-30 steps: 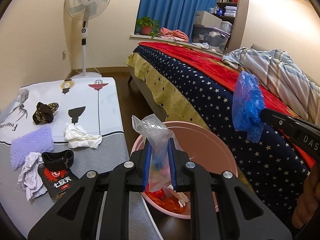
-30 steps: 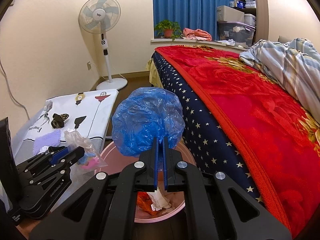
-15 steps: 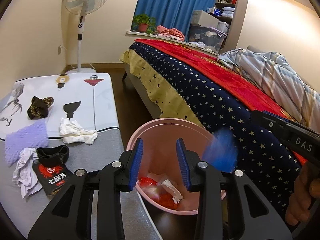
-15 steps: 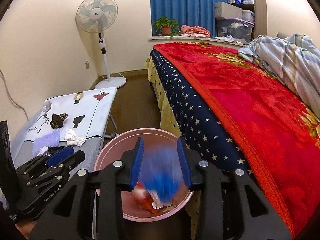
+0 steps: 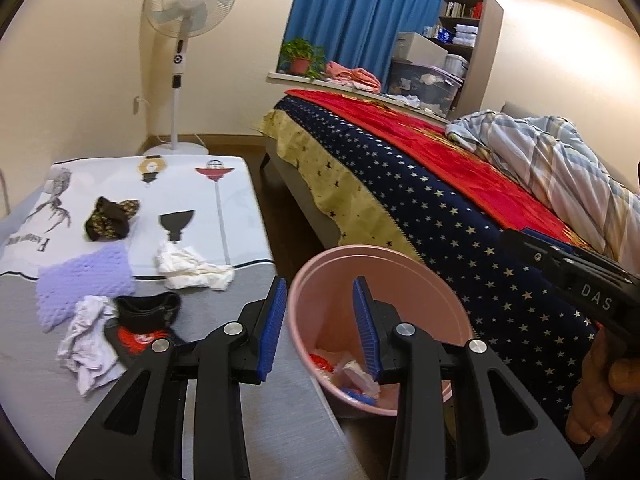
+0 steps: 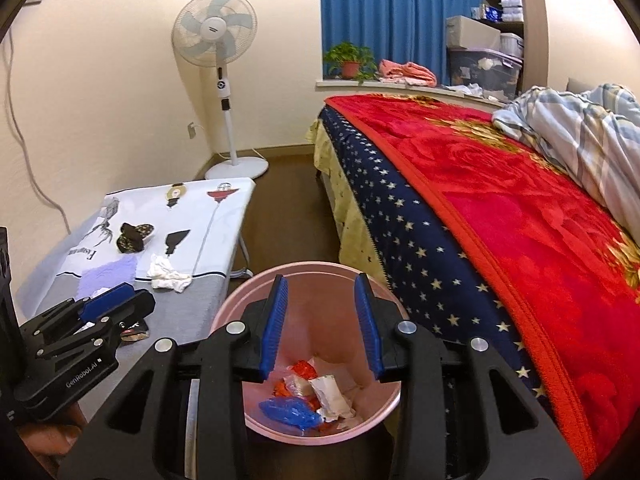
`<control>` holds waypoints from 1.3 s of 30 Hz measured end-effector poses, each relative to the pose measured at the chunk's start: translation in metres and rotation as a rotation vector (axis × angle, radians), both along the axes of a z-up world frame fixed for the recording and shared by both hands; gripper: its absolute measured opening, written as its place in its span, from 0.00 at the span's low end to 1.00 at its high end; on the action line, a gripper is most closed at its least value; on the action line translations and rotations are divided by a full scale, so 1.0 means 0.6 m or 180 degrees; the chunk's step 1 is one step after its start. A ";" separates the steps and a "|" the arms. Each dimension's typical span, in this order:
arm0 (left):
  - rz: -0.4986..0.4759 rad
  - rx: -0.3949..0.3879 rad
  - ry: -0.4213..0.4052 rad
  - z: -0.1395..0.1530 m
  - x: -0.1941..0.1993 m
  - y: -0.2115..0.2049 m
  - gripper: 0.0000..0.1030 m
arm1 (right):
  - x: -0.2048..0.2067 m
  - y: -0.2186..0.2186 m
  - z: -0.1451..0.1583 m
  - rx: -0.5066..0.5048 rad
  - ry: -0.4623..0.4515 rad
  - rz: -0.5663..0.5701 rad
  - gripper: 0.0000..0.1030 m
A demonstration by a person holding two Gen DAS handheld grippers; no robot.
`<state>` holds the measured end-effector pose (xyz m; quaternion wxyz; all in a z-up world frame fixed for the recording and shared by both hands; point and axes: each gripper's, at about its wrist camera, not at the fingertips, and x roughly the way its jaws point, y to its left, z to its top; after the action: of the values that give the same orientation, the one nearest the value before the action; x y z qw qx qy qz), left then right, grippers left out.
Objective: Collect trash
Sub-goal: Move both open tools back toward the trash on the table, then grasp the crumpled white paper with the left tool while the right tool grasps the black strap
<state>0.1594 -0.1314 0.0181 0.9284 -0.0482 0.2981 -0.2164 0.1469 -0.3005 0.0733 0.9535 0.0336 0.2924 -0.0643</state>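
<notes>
We hold both tongs over the pink bin (image 6: 390, 400), which sits on the floor between the low table (image 5: 248, 188) and the bed (image 5: 440, 216). The left gripper (image 5: 320, 322) and the right gripper (image 6: 322, 320) have each just been opening, and now their blue pads stand apart with nothing between them. Down in the bin lie a crumpled blue plastic bag (image 6: 290, 410), some white paper and red wrappers.

What is left to collect sits on the table. The crumpled white tissue (image 5: 190, 266) lies near the table's right edge, just beside the purple knitted cloth (image 5: 86, 280). We judge it very light and soft — it will squash flat under the pads, so we should pinch it through the thick middle of the wad, not by a loose corner that could tear or slip out. A second white wad (image 5: 88, 338) rests at the near edge, touching the black packet with the red print (image 5: 140, 334). The packet looks like slick film, though the view is too warped at that edge to be sure; if so, a grip across a creased end should hold better than one on a flat face. The dark patterned item (image 5: 110, 220) farther back may be cloth, not trash — we cannot tell.
</notes>
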 end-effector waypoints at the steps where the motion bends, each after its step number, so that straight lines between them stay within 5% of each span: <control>1: 0.0025 0.0002 0.0000 0.001 -0.001 0.009 0.34 | 0.000 0.004 0.001 -0.0004 -0.0012 0.0019 0.35; 23: 0.0822 0.0096 0.0208 -0.029 0.012 0.208 0.34 | 0.073 0.146 -0.021 0.0128 -0.0011 0.0633 0.35; 39: 0.1239 0.0134 0.0539 -0.085 0.051 0.282 0.34 | 0.159 0.271 -0.107 0.0307 0.0298 0.1114 0.35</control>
<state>0.1898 0.0376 -0.0326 0.9251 -0.1036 0.3646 -0.0218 0.2420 -0.1377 0.0090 0.9328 0.0248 0.3406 0.1152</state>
